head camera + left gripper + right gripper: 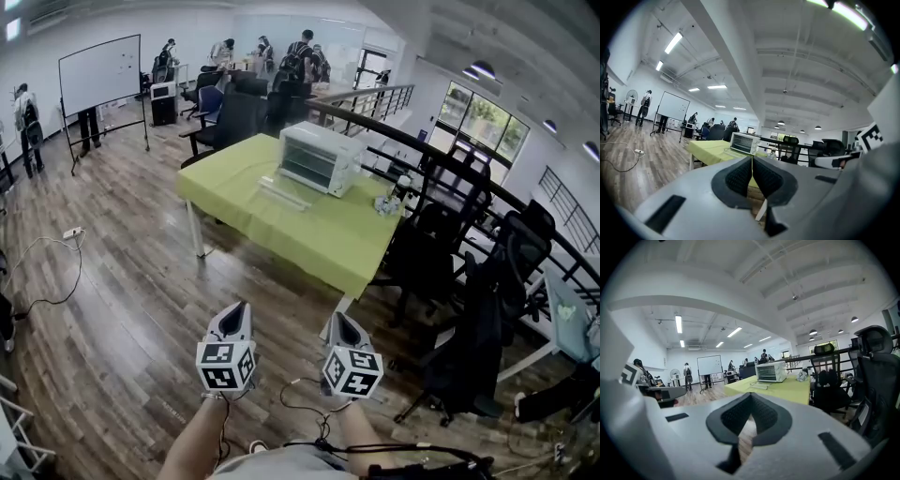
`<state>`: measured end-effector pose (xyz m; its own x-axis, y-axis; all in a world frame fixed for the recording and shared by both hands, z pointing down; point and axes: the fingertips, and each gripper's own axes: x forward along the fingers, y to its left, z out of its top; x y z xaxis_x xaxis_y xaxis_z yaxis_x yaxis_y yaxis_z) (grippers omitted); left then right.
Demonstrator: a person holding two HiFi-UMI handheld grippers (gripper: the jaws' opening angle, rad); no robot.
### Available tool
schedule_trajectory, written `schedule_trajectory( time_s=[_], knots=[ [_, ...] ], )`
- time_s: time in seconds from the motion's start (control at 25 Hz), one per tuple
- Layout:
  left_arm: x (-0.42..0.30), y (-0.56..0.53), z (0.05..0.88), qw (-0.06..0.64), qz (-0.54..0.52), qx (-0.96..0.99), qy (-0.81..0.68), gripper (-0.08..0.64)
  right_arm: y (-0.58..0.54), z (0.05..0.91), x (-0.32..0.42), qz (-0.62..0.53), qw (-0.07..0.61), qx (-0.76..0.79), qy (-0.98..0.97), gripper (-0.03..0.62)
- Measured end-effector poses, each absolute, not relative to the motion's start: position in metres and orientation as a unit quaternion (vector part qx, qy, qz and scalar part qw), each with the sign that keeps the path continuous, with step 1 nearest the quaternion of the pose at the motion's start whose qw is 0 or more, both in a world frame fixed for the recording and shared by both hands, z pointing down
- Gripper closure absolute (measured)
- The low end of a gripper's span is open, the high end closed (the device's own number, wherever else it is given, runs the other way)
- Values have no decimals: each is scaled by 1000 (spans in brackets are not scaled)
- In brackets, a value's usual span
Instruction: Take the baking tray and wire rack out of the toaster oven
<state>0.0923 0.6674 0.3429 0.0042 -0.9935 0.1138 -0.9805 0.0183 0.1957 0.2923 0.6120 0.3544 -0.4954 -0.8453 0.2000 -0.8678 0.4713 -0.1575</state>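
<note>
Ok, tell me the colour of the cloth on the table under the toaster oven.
Yellow-green cloth, plain, with the white toaster oven on it; best seen in the head view.

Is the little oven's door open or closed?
Open, it seems: the door lies folded down flat in front of the toaster oven.

A yellow-green clothed table (281, 230) bears a boxy white toaster oven (320, 157). Beside it lies crumpled stuff (386, 204), perhaps paper.
</note>
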Motion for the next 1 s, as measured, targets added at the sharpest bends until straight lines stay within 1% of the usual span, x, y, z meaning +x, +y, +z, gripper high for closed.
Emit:
schedule_trajectory(
  time_s=[0.32,0.52,0.76,1.0],
  knots=[
    [59,646,346,114,-34,698,-706,552,591,362,273,127,49,511,-849,592],
    [47,625,358,129,-34,698,-704,552,568,375,279,134,58,524,-839,592],
    [28,571,366,134,-40,689,-711,552,504,377,277,131,59,532,-834,592],
    [14,497,359,131,-41,689,-712,552,428,365,257,119,57,524,-841,592]
  ],
)
